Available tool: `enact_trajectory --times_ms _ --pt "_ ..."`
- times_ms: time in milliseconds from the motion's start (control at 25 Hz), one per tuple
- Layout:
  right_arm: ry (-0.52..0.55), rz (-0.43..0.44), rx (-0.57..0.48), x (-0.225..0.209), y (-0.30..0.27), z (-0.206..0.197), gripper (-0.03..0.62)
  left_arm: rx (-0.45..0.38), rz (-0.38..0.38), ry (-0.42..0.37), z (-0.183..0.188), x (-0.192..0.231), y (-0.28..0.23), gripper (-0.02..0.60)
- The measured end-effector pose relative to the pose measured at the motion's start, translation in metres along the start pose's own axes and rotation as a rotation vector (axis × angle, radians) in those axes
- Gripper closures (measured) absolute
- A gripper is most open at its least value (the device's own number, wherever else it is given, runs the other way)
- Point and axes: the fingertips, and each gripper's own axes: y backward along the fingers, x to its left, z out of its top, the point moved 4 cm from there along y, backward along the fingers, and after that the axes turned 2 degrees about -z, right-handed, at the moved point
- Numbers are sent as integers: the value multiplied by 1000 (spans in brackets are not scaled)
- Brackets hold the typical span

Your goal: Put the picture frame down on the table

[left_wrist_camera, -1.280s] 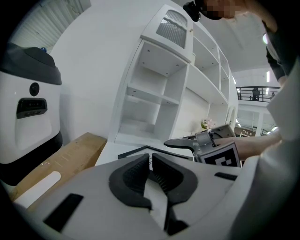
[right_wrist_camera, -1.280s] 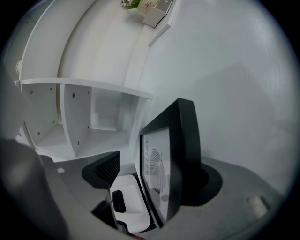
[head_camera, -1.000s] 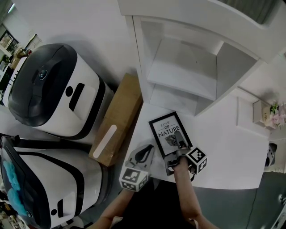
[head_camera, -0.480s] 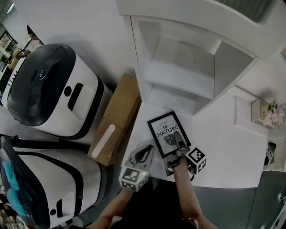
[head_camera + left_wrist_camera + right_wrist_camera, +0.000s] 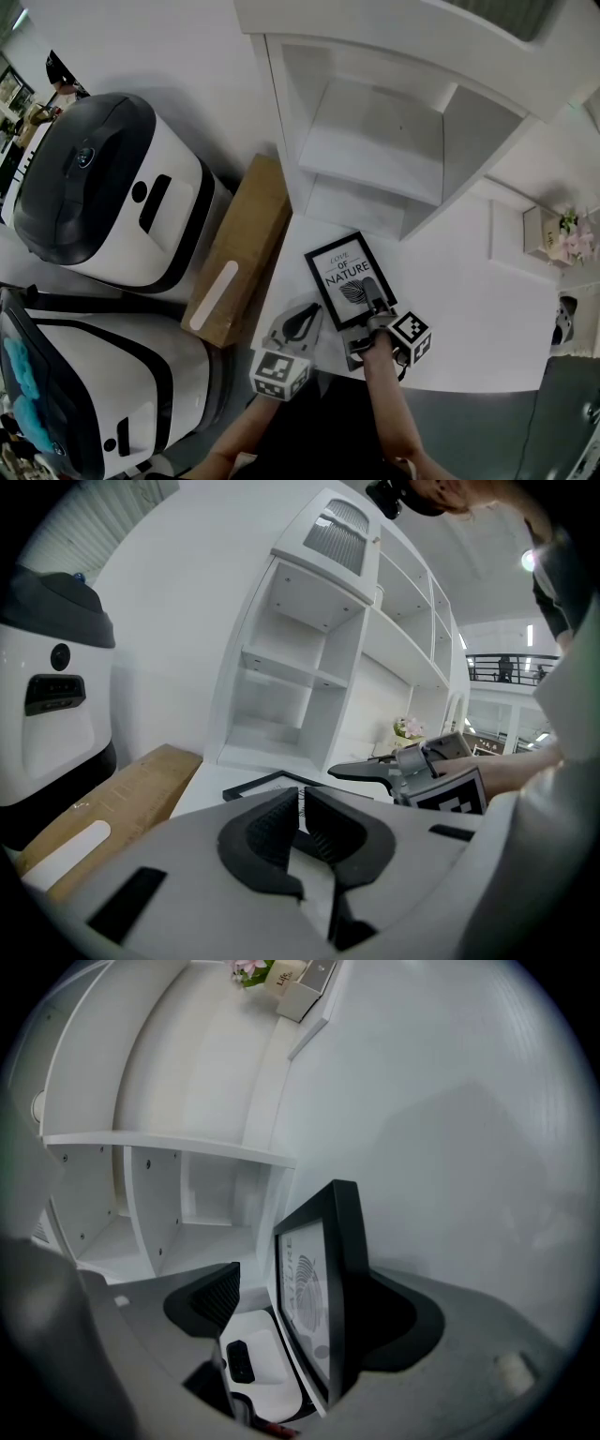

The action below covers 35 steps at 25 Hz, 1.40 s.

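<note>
A black picture frame [image 5: 342,277] with a leaf print lies on the white table [image 5: 469,309], just in front of the shelf unit. My right gripper [image 5: 373,289] reaches over the frame's near edge. In the right gripper view the frame [image 5: 323,1288] stands between the jaws, against the right-hand jaw, with a clear gap to the other pad [image 5: 217,1299], so this gripper [image 5: 300,1309] is open. My left gripper [image 5: 302,323] hovers at the table's near left corner, beside the frame, shut with nothing in it [image 5: 300,819]. Beyond its jaws I see the frame [image 5: 267,782] and the right gripper [image 5: 375,772].
A white open shelf unit [image 5: 384,141] stands on the table behind the frame. A long cardboard box [image 5: 239,248] lies left of the table, with two white-and-black machines [image 5: 103,187] [image 5: 84,394] beyond it. A small box with flowers [image 5: 562,234] sits far right. The table's near edge [image 5: 450,382] is close.
</note>
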Motion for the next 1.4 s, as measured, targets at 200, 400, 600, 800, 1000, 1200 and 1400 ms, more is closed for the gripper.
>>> enact_trajectory --times_ms 200,400,600,800,1000,1200,1400 --pt "-8 3 0 -3 3 1 217 3 0 -4 -1 -3 1 554" --pt "-20 7 1 -5 7 1 217 1 -1 -7 -2 -5 2 554" --pt "-27 6 1 -7 10 1 217 -2 -2 -10 -2 -9 3 554" --pt "-35 -1 0 -11 15 0 217 -6 0 -11 -4 -11 7 554" --pt "-41 -13 -2 -13 21 -2 215 -22 -1 -13 0 -13 10 554" --pt "-28 -65 -4 -17 24 -3 214 -22 0 -12 -1 -15 13 554" --pt "1 -141 20 -13 23 -5 164 -39 3 -11 2 -15 17 554"
